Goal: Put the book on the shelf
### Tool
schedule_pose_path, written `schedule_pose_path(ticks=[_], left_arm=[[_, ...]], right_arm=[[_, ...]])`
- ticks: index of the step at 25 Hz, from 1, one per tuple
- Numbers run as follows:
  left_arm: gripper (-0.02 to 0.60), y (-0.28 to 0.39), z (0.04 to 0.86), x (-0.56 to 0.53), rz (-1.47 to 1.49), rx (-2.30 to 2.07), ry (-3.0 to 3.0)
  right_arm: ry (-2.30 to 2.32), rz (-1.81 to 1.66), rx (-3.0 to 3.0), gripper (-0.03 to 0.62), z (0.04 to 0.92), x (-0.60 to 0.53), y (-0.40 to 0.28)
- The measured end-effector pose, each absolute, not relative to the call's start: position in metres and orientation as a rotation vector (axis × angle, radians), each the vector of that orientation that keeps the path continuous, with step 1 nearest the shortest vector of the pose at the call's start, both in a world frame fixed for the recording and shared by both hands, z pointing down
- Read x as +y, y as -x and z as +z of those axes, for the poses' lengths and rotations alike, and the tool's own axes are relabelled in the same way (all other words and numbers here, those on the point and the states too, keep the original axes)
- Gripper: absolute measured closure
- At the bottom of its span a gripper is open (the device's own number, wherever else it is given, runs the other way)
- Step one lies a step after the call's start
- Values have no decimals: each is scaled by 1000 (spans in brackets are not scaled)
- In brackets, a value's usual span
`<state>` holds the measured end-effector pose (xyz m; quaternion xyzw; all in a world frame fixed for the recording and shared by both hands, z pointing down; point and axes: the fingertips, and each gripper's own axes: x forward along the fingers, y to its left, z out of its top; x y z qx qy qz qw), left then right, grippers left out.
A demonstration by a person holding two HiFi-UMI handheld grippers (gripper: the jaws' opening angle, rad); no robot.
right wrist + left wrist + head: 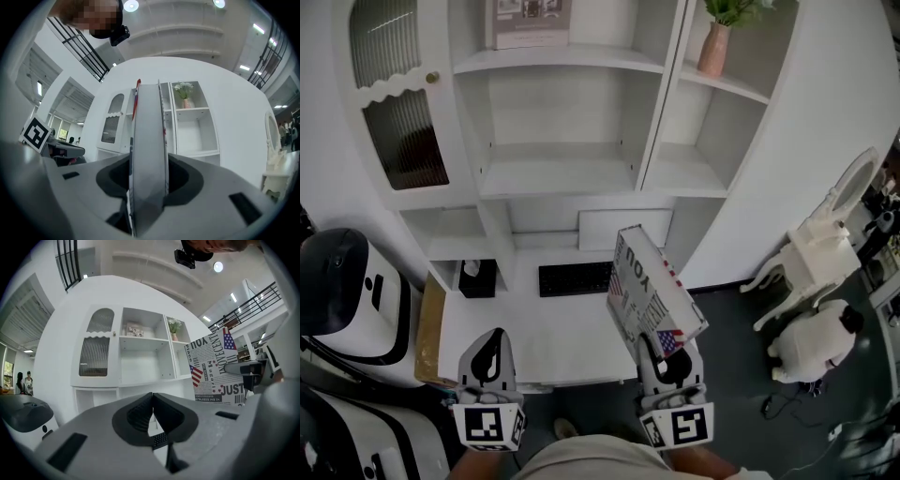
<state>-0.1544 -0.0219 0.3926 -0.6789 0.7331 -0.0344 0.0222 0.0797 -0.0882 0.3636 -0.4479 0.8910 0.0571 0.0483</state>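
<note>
The book has a cover of newspaper print with small flags and stands upright in the air above the white desk. My right gripper is shut on its lower edge. Seen edge-on in the right gripper view, the book fills the gap between the jaws. At the lower left my left gripper is shut with nothing in it, its jaws meeting. From there the book appears to the right. The white shelf unit rises ahead with open compartments.
A black keyboard lies on the desk under the shelves. A pink vase with a plant and a framed picture stand on upper shelves. A white chair stands right; white machines stand left.
</note>
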Motion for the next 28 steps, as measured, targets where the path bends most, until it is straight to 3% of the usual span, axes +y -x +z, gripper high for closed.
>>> schedule_pose_path(ticks=[16,28], left_arm=[[577,184,385,-67,-46,2177,2182],[575,190,383,-91,-51,2154,2196]], right_arm=[[1476,341,2651,430,335,-117,-49],[1493,710,2671,430,298,-165,-17]])
